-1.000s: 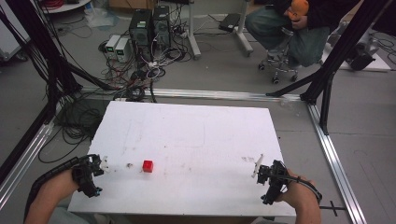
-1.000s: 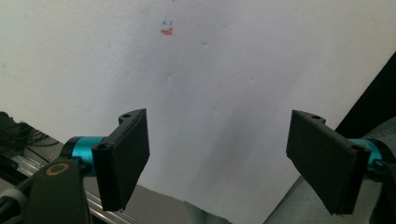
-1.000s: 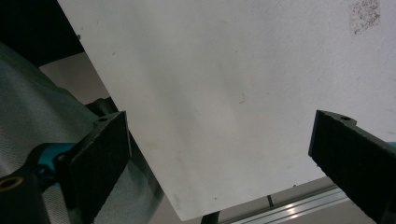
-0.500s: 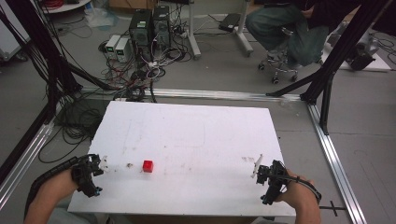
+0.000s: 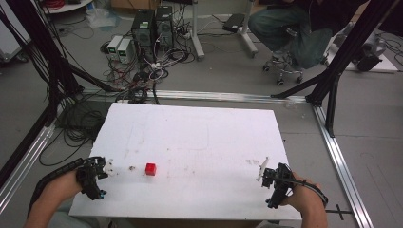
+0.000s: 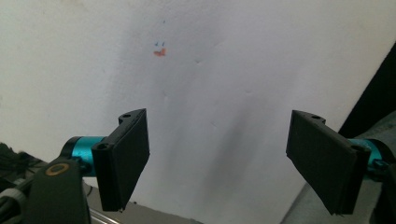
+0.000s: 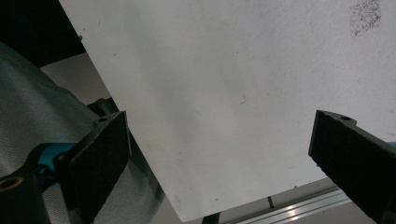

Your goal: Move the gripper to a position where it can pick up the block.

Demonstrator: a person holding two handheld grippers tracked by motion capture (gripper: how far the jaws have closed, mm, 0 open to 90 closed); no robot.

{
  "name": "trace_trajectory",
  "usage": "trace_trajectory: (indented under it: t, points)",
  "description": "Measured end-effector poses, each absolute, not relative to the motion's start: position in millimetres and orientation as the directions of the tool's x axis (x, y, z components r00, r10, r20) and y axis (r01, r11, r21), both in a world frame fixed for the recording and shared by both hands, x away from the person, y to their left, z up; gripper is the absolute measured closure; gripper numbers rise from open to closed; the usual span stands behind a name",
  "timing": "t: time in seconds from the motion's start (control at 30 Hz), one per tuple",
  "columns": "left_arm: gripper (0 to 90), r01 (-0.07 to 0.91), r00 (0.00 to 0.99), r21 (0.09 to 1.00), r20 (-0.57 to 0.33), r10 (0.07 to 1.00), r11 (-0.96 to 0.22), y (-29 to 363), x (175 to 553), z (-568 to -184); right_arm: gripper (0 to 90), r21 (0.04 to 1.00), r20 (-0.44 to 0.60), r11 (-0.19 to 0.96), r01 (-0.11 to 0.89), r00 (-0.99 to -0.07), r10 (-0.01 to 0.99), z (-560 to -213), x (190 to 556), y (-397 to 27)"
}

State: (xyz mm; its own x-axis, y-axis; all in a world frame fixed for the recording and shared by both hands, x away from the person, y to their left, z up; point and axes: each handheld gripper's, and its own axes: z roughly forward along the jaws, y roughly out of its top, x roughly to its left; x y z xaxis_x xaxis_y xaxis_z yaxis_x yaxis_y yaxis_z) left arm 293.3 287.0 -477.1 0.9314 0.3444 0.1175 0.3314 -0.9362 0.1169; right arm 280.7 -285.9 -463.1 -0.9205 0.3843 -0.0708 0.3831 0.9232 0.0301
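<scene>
A small red cube (image 5: 150, 169) sits on the white table (image 5: 199, 137), left of centre and near the front. My left gripper (image 5: 91, 179) rests at the front left corner, a short way left of the cube. In the left gripper view its jaws stand wide apart, so the left gripper (image 6: 224, 161) is open over bare table top. My right gripper (image 5: 274, 186) is at the front right corner, far from the cube. The right gripper (image 7: 224, 163) is open too, with only the table's edge between its jaws.
A small orange and blue mark (image 6: 159, 51) stains the table ahead of the left jaws. Computer boxes (image 5: 152, 23) and tangled cables lie on the floor behind. A person sits on a wheeled chair (image 5: 285, 61) at the back right. Black frame posts (image 5: 342, 57) and aluminium rails (image 5: 340, 156) flank the table.
Both grippers and the red cube stay where they were. The seated person at the back has shifted slightly.
</scene>
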Motion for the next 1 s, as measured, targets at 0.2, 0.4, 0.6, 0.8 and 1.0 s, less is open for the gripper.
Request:
trace_trajectory:
  t: [0.2, 0.4, 0.6, 0.8, 1.0]
  points:
    - [21.7, 0.269, 0.95, 0.09, 0.137, 0.279, -0.959, 274, 304, -481, 4.9, 0.033, -0.069, 0.924, 0.381, -0.921, 0.383, -462, 281, -285]
    - [21.7, 0.22, 0.964, 0.08, 0.135, 0.229, -0.972, 262, 312, -481, 4.9, 0.032, -0.064, 0.923, 0.384, -0.92, 0.386, -463, 280, -285]
    - [21.7, 0.188, 0.971, 0.069, 0.134, 0.196, -0.98, 249, 319, -479, 4.9, 0.036, -0.069, 0.925, 0.379, -0.922, 0.381, -463, 281, -286]
    - [21.7, 0.145, 0.979, 0.057, 0.139, 0.151, -0.988, 238, 327, -475, 4.9, 0.041, -0.069, 0.923, 0.383, -0.92, 0.385, -462, 280, -287]
    - [21.7, 0.098, 0.986, 0.044, 0.133, 0.103, -0.994, 227, 337, -472, 4.9, 0.041, -0.068, 0.922, 0.385, -0.92, 0.386, -462, 280, -286]
